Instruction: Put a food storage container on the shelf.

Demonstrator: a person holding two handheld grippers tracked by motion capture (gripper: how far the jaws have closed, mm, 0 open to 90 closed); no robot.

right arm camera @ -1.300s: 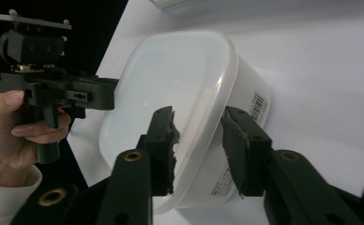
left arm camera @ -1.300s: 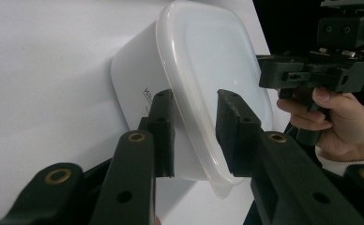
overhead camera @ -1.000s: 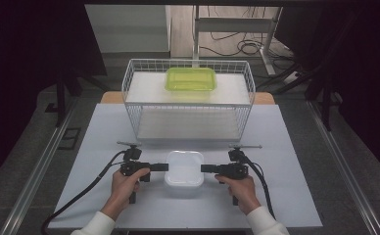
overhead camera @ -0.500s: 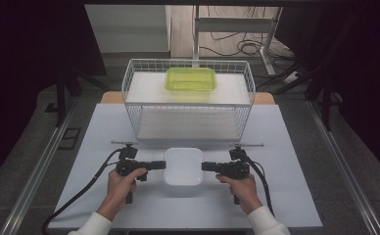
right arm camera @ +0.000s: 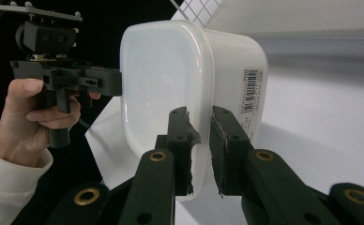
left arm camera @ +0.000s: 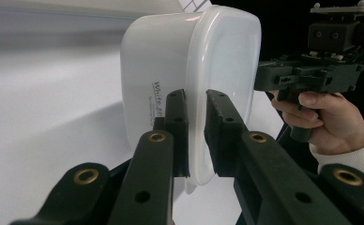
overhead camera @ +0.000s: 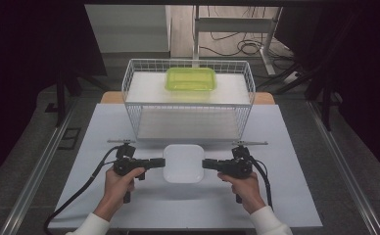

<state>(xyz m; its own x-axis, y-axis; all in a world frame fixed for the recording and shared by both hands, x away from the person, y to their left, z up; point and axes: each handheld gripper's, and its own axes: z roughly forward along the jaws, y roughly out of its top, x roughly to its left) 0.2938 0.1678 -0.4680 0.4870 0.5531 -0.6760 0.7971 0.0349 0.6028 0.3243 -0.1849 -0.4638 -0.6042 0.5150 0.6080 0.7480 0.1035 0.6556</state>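
Observation:
A white lidded plastic container point(overhead camera: 183, 163) hangs level between my two grippers, just above the white table. My left gripper point(overhead camera: 160, 162) is shut on the container's point(left arm camera: 170, 70) left rim, one jaw over the lid and one under the lip. My right gripper point(overhead camera: 205, 164) is shut on the opposite rim of the container point(right arm camera: 170, 70); its jaws have just been closing, with the rim between them. Each gripper view shows the other gripper at the far side: the right gripper point(left arm camera: 260, 77) and the left gripper point(right arm camera: 117, 82), each in a hand.
A white wire basket point(overhead camera: 188, 105) stands behind the container at mid-table. A green lidded box point(overhead camera: 190, 79) rests in its far part. Bare white tabletop point(overhead camera: 178, 205) lies in front of my hands. Dark floor and metal rails flank the table.
The white container has risen a little off the table between the grippers. The left hand has come up with it; the right hand has hardly moved.

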